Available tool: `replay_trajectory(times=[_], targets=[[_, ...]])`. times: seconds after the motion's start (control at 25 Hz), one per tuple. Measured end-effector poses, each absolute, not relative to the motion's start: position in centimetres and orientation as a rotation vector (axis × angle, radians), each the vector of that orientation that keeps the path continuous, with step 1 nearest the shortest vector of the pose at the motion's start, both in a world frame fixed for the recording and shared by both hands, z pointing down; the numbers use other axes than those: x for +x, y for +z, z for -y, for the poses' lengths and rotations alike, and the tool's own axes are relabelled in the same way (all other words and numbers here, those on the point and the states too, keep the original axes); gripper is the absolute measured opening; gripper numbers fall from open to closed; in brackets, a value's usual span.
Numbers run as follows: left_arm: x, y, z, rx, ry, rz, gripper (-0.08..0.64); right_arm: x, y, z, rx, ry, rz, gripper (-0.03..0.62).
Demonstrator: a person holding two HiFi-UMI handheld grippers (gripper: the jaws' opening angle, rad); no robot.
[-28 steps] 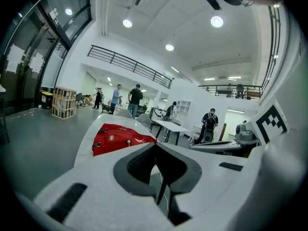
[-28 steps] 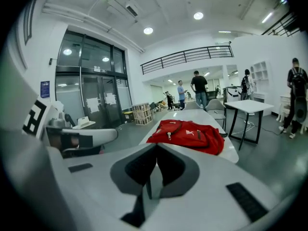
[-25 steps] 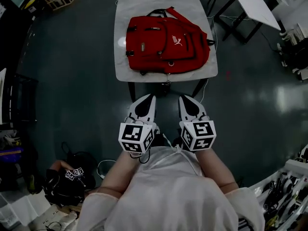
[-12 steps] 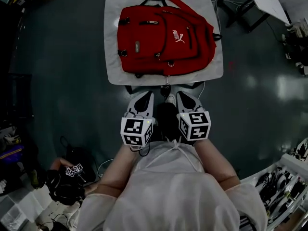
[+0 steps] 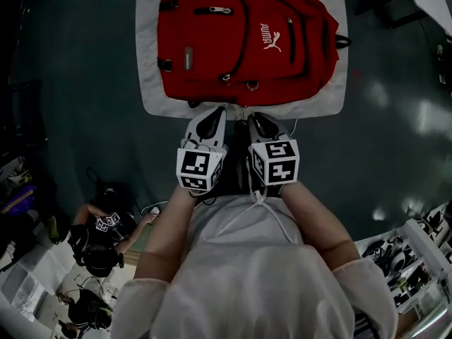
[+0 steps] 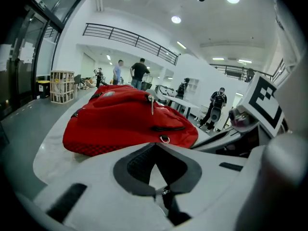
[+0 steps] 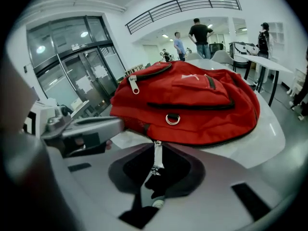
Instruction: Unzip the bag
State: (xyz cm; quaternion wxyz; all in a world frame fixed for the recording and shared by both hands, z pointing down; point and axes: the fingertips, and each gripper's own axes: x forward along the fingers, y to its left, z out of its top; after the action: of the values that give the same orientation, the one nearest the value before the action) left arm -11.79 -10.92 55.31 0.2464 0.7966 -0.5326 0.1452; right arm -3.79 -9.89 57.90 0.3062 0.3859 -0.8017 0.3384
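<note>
A red backpack (image 5: 240, 41) lies flat on a pale table (image 5: 152, 97), its zips shut. My left gripper (image 5: 216, 110) and right gripper (image 5: 254, 116) sit side by side at the table's near edge, just short of the bag's bottom. The left gripper view shows the backpack (image 6: 125, 119) ahead of my left gripper (image 6: 154, 144), whose jaws are shut and empty. In the right gripper view my right gripper (image 7: 156, 142) has its jaws together. A metal zip pull (image 7: 156, 159) hanging from the backpack (image 7: 192, 100) shows through the gap behind the tips; I cannot tell if it touches them.
Dark floor surrounds the table. Bags and gear (image 5: 99, 253) lie on the floor at the lower left, and a cluttered shelf (image 5: 409, 260) is at the lower right. Several people stand far behind, near white tables (image 7: 260, 61) and a wooden crate (image 6: 61, 85).
Both grippers have moved forward from near the body to the table's near edge, and the backpack now fills more of the head view. The jaws have stayed together.
</note>
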Motion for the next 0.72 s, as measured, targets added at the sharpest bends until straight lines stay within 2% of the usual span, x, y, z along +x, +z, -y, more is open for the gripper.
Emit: replay_trajectory(times=[0.08, 0.16, 0.2, 0.64, 0.72], targets=[[-11.9, 56.4, 11.9, 2.179, 0.413, 1.466, 0.020, -4.2, 58.7, 10.4, 1.003, 0.914, 2.120, 0.036], [-12.1, 57.2, 12.5, 2.175, 0.429, 1.476, 0.020, -4.8, 59.3, 10.5, 0.971, 0.953, 2.119, 0.085], [-12.3, 57.6, 12.7, 2.166, 0.438, 1.478, 0.020, -5.1, 59.6, 10.4, 0.953, 0.969, 2.116, 0.088], [-12.6, 60.2, 13.5, 2.067, 0.497, 1.447, 0.020, -6.7, 62.0, 10.1, 0.913, 0.903, 2.028, 0.086], [-12.6, 60.7, 13.6, 2.013, 0.521, 1.401, 0.020, -6.7, 61.9, 10.3, 0.921, 0.869, 2.026, 0.063]])
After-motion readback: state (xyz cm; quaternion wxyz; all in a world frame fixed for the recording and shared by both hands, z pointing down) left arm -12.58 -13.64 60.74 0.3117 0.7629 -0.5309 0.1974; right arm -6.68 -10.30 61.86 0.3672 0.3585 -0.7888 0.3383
